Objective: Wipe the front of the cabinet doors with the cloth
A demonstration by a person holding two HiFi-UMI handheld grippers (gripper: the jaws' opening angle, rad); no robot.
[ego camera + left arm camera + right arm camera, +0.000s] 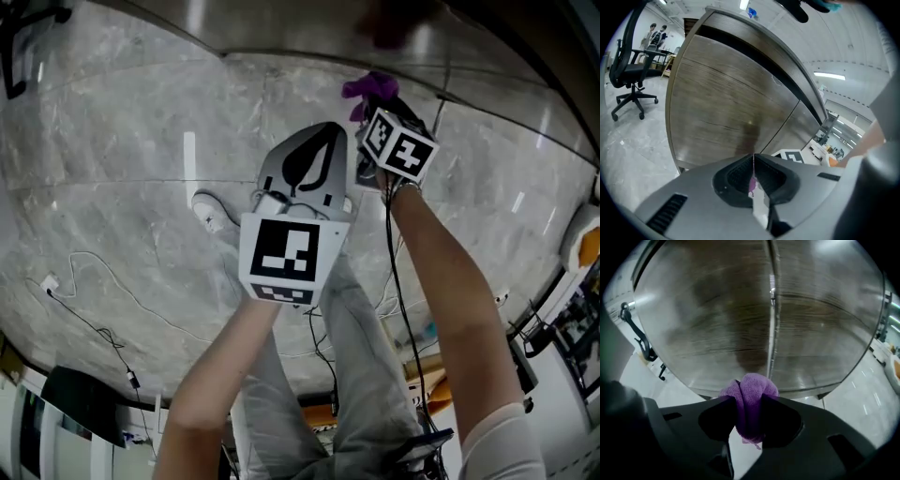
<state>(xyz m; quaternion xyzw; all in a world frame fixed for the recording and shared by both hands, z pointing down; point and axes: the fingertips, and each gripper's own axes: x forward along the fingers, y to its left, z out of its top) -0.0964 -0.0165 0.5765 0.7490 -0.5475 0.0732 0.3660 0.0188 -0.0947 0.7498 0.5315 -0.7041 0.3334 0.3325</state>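
The right gripper [749, 404] pinches the purple cloth [751, 387] between its fingers, wad poking past them, likely so fabric meets the cabinet doors [708, 319] ahead. The left gripper [753, 164] has fingers pressed together.

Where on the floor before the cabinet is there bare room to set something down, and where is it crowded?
The marble floor is bare left of the shoe, between the cabinet and the white cable. It is crowded behind the legs, where dark cables tangle, and at the right beside the equipment.
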